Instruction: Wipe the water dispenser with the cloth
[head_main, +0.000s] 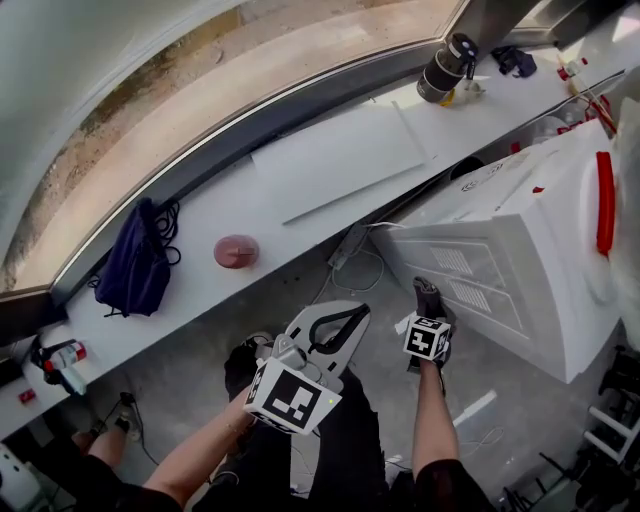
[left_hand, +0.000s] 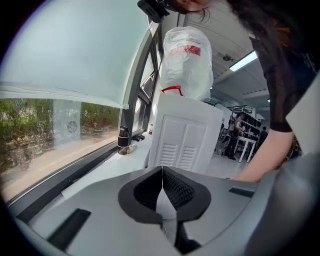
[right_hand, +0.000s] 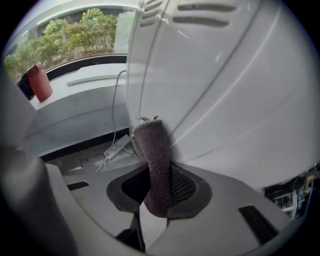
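The white water dispenser (head_main: 520, 250) stands at the right with a big bottle (left_hand: 187, 60) on top. Its louvred panel (head_main: 470, 280) faces me. My right gripper (head_main: 428, 302) is shut on a dark grey-brown cloth (head_main: 427, 290). In the right gripper view the cloth (right_hand: 152, 150) sticks up from between the jaws, and its rolled tip touches the dispenser's white wall (right_hand: 225, 100). My left gripper (head_main: 352, 318) hangs to the left of the dispenser, apart from it. Its jaws meet with nothing between them (left_hand: 162, 192), and the dispenser (left_hand: 185, 135) stands ahead.
A white sill (head_main: 200, 225) runs under the window, bearing a blue bag (head_main: 135, 265), a pink round thing (head_main: 236, 251), a white board (head_main: 340, 155) and a dark flask (head_main: 446, 68). A power strip (head_main: 350, 245) with cables lies on the floor by the dispenser. People (left_hand: 235, 135) stand far behind.
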